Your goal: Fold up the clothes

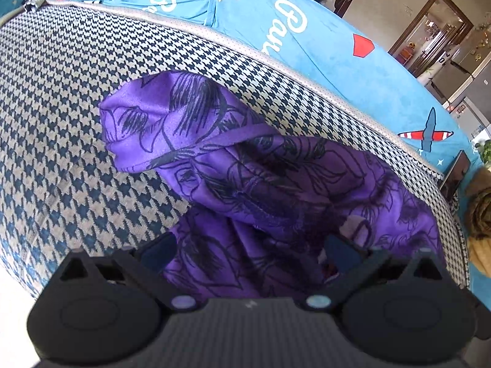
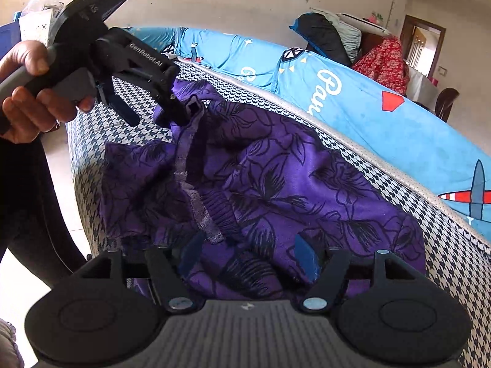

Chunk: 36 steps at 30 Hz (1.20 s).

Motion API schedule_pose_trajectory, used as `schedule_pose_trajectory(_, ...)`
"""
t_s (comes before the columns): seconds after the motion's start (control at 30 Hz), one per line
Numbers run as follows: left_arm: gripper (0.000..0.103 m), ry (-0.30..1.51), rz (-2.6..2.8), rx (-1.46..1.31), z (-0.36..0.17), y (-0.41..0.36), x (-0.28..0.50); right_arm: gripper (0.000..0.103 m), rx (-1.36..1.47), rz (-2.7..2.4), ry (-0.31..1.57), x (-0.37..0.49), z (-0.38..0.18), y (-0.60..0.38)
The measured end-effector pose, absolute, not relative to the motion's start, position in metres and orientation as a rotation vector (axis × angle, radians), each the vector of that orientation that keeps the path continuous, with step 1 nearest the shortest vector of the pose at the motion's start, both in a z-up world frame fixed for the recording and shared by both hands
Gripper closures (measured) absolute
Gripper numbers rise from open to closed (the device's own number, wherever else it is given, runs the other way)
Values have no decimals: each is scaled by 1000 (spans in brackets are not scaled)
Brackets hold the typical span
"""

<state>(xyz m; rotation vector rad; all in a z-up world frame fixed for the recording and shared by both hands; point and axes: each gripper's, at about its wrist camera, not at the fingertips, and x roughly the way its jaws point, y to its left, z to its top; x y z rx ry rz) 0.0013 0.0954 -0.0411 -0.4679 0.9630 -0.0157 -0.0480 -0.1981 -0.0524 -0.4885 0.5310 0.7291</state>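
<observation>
Now your left gripper [image 2: 156, 113] stands wide over the far-left edge of the purple cloth [image 2: 276, 184]; your right gripper [image 2: 248, 254] gapes wide, gripping nothing, near.

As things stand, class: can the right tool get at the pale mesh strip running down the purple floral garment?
Probably yes. The right tool is open just above the mesh strip's lower end, nothing lying between; the left tool works only the far end.
</observation>
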Motion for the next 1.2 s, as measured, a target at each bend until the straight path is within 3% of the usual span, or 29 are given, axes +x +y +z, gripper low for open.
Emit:
schedule_pose_trajectory(0.53,0,1002,-163,-726,-50,105,25,38,-615,709,485,-42,-68,-174)
schedule_pose_trajectory(0.63,0,1000,-140,-726,-47,105,30,53,-612,684,488,-38,-69,-173)
schedule_pose_trajectory(0.7,0,995,-148,-734,-46,103,36,69,-600,671,492,-35,-68,-174)
schedule_pose_trajectory(0.8,0,1001,-134,-714,-47,97,46,82,-570,654,492,-32,-66,-175)
schedule_pose_trajectory(0.97,0,1008,-111,-710,-51,90,59,86,-560,636,494,-30,-65,-175)
schedule_pose_trajectory(1.1,15,1006,-126,-680,-49,83,63,86,-557,628,495,-29,-65,-175)
schedule_pose_trajectory(1.2,21,1027,-122,-675,-53,79,63,85,-553,625,506,-28,-65,-175)
